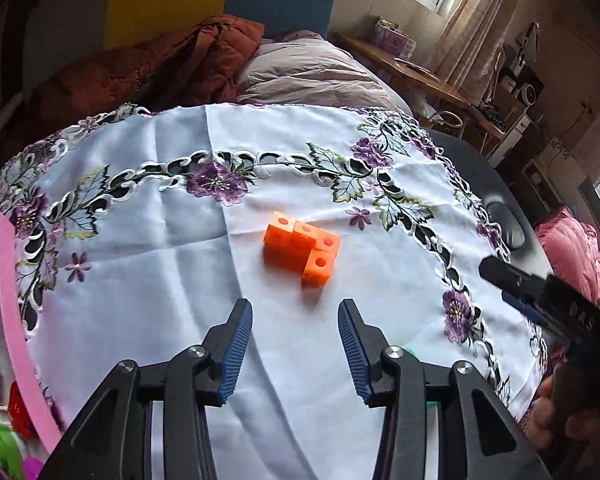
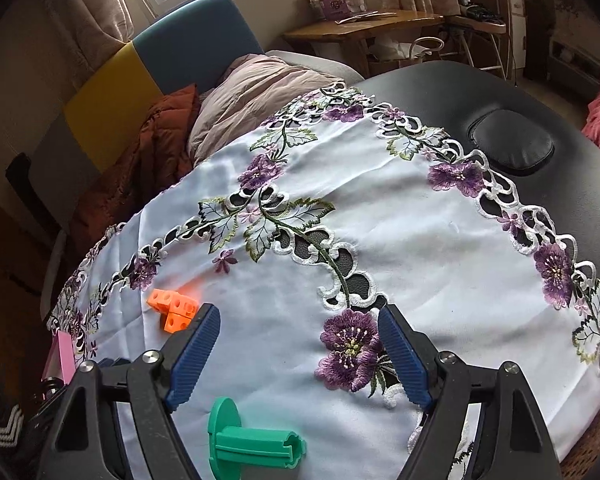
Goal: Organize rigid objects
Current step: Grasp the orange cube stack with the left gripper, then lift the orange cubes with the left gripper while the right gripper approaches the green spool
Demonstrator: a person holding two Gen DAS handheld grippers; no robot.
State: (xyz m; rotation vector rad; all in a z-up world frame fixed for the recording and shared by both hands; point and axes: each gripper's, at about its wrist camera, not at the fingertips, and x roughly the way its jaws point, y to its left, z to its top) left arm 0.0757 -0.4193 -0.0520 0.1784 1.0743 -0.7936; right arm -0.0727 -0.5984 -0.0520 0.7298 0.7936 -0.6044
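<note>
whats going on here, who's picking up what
A person holds a hand-held gripper in each hand above a table covered with a white flower-embroidered cloth. The left hand-held gripper is open and empty, aimed at a cluster of orange linked cubes lying on the cloth just ahead of it. The right hand-held gripper is open and empty too, above a green plastic spool.
</note>
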